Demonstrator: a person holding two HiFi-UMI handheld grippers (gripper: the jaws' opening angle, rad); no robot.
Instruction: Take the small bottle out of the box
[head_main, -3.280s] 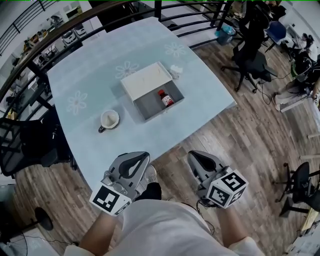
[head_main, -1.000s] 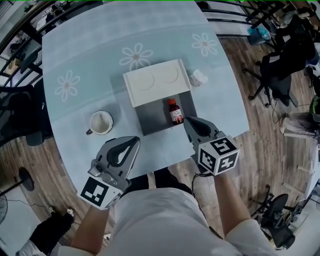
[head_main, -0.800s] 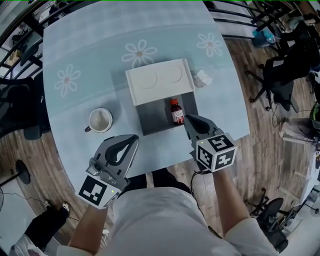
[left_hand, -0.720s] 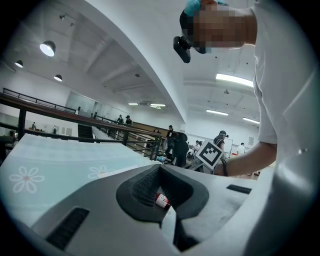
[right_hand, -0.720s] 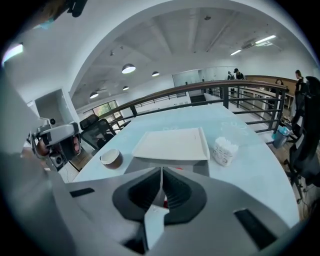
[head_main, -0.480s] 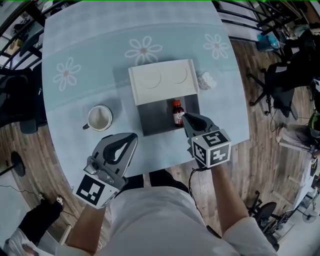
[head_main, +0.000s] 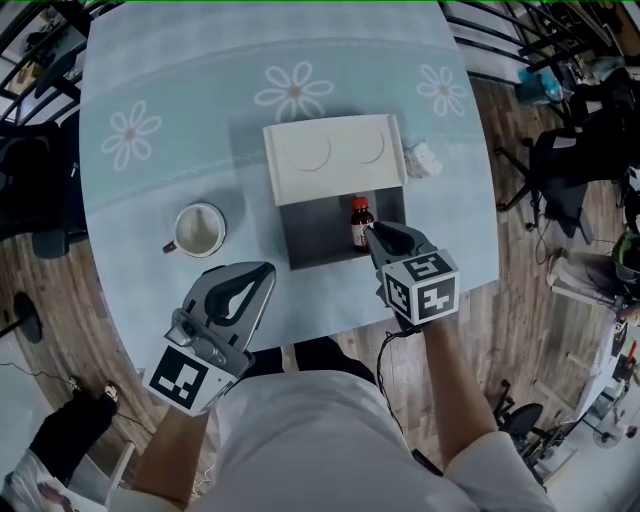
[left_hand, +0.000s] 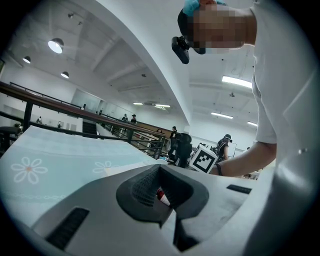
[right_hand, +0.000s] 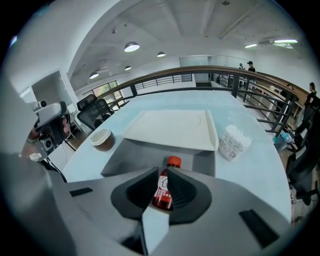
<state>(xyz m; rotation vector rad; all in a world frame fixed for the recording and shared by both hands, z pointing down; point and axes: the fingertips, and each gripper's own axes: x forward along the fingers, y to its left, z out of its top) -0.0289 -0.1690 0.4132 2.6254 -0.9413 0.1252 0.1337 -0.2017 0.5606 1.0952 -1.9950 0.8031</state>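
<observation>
A small bottle (head_main: 360, 222) with a red cap and dark contents stands upright in the right side of the grey box (head_main: 315, 232). The box's white lid (head_main: 333, 158) lies open behind it. My right gripper (head_main: 371, 232) reaches over the box's front edge with its tips right at the bottle. In the right gripper view the bottle (right_hand: 164, 192) shows in the narrow gap of the right gripper (right_hand: 162, 171); its jaws are opening and the pads do not press on it. My left gripper (head_main: 258, 272) hovers shut over the table's near edge, holding nothing. The left gripper (left_hand: 160, 169) faces across the table.
A white cup (head_main: 199, 229) stands left of the box on the pale blue flowered table (head_main: 180, 120). A crumpled white object (head_main: 424, 158) lies by the lid's right corner. Railings, office chairs and wooden floor surround the table.
My right gripper has moved forward over the box's front edge until its tips reach the bottle. The left gripper has stayed near the table's front edge.
</observation>
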